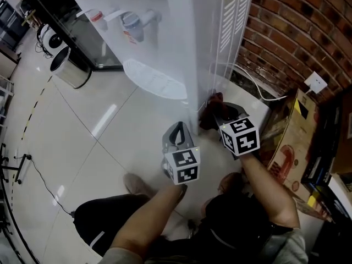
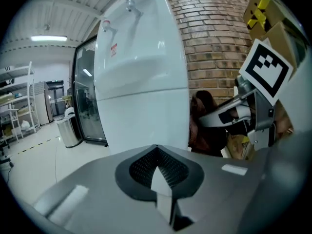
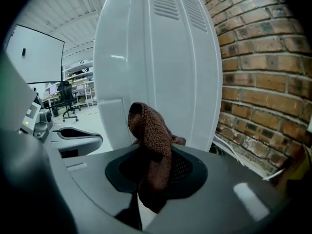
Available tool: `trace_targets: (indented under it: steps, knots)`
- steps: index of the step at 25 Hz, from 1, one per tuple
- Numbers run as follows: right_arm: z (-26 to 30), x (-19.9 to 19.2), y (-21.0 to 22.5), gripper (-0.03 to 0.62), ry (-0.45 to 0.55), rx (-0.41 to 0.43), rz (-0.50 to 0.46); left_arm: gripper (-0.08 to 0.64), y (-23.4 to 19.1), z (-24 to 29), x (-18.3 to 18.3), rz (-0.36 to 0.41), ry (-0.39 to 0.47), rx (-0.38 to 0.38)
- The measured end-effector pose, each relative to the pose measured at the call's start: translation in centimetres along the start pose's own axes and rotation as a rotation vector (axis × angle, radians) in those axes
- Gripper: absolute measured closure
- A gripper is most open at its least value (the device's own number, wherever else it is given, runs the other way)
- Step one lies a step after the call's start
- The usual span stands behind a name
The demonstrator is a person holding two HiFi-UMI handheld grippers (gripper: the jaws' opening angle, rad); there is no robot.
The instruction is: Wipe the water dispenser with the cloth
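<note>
The white water dispenser [image 1: 187, 26] stands against the brick wall, with its taps and drip tray [image 1: 154, 80] on its front. My right gripper [image 1: 212, 111] is shut on a brown cloth [image 1: 215, 99], low at the dispenser's side panel near the floor. In the right gripper view the cloth [image 3: 151, 130] sticks up between the jaws of the right gripper [image 3: 151, 155], just before the dispenser's louvred side [image 3: 156, 57]. My left gripper [image 1: 179, 131] hangs beside it at the dispenser's front corner, with its jaws together and holding nothing. The left gripper view shows the left gripper [image 2: 157, 152], the dispenser [image 2: 141, 82] and the cloth [image 2: 202, 116].
The brick wall [image 1: 291, 32] carries a white socket [image 1: 315, 81] with a cable running down. A cardboard box [image 1: 291, 142] stands right of the dispenser. A metal bin [image 1: 69, 65] and a glass-door cabinet [image 2: 87, 101] stand at the left on the tiled floor.
</note>
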State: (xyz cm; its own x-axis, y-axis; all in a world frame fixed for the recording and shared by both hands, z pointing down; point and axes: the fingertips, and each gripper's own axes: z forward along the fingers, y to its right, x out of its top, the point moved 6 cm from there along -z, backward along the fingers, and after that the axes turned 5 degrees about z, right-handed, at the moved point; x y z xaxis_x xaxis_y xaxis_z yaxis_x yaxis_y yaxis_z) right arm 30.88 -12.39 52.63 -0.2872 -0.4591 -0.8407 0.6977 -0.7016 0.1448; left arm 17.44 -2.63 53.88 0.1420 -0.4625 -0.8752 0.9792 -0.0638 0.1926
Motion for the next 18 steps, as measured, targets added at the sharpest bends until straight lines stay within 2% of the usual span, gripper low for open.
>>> trace_targets:
  steps: [9, 18]
  knots:
    - [4.7, -7.1, 1.7, 0.491, -0.132, -0.01, 0.046, 0.56, 1.2, 3.8, -4.0, 0.0, -0.086, -0.027]
    - [6.3, -8.8, 2.5, 0.491, -0.159, -0.017, 0.079, 0.56, 2.2, 4.6, -4.8, -0.026, -0.113, -0.043]
